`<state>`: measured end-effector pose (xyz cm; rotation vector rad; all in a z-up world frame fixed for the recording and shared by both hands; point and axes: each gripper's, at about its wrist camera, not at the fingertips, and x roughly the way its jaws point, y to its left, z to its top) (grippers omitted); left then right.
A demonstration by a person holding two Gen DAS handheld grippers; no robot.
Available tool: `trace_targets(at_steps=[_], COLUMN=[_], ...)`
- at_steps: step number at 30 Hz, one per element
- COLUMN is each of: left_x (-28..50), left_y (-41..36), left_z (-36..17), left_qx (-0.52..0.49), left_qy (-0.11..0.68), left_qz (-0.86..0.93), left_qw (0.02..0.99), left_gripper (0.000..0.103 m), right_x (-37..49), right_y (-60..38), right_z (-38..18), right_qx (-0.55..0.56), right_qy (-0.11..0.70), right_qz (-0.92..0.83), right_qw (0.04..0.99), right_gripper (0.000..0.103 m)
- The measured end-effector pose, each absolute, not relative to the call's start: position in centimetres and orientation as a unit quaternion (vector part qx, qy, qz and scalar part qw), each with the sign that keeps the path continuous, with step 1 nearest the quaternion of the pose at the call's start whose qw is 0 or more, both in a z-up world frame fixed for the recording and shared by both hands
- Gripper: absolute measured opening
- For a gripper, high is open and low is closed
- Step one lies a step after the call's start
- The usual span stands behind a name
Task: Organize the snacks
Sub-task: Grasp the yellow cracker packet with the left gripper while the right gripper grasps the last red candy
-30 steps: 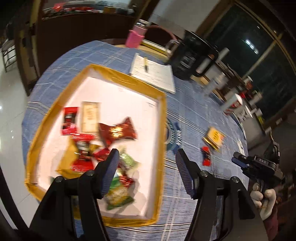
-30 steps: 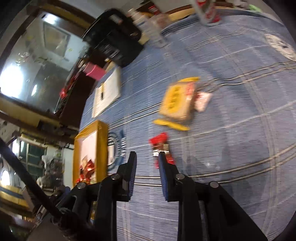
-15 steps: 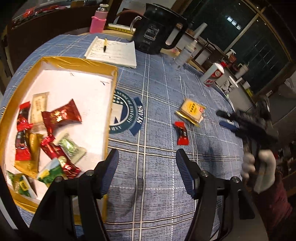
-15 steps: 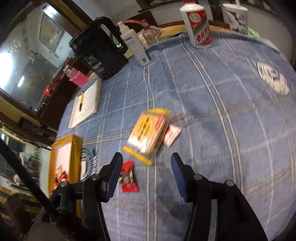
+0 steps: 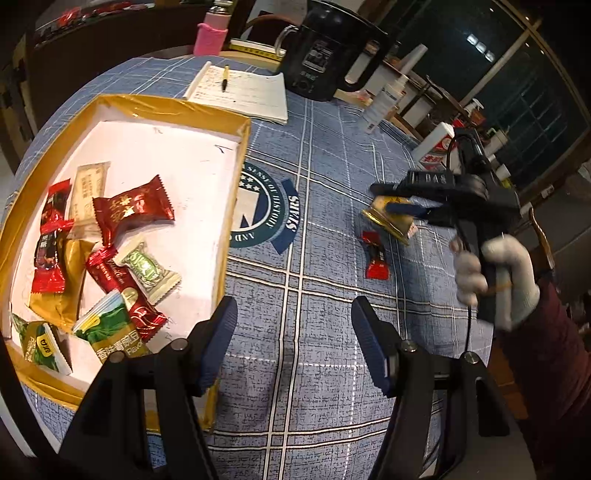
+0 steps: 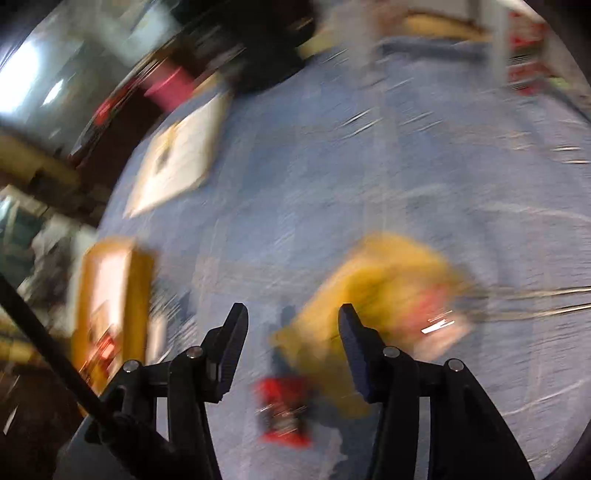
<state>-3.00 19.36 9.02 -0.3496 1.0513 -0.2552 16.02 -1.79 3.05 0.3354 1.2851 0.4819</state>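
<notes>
A gold-rimmed box [image 5: 236, 173] with a white floor holds several wrapped snacks at the left of the blue checked table. A yellow snack pack [image 5: 391, 221] and a small red snack [image 5: 376, 258] lie on the cloth to the right. My left gripper [image 5: 291, 332] is open and empty above the cloth beside the box. My right gripper [image 5: 388, 199] is open, its fingers around the near end of the yellow pack [image 6: 384, 284]. The right wrist view is blurred; the red snack [image 6: 284, 410] lies low between my right gripper's [image 6: 291, 325] fingers.
A notepad with a pen [image 5: 240, 92], a black kettle [image 5: 325, 59], a pink-sleeved bottle [image 5: 212, 33], a spray bottle [image 5: 384, 103] and a white-and-red bottle [image 5: 436, 147] stand at the far side. A round logo [image 5: 266, 210] is printed on the cloth.
My right gripper has opened wider and dropped fast onto the yellow pack. My left gripper has swung right, away from the box, then held roughly still.
</notes>
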Motion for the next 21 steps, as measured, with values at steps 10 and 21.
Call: trace_targets(at_steps=[10, 21], left_x=[-3.3, -3.1], left_y=[19.4, 20.4], left_z=[9.2, 9.0], left_qx=[-0.165, -0.172], left_qy=[0.495, 0.499], left_qz=[-0.127, -0.124], left_qw=[0.844, 0.841], left_gripper=[0.065, 0.065], right_x=[17.0, 16.2], right_y=[-8.7, -0.3], right_z=[4.5, 2.2], right_qx=[0.153, 0.15], right_qy=[0.522, 0.599], right_qz=[0.017, 0.222], right_qw=[0.839, 0.755], right_gripper=[0.045, 0.042])
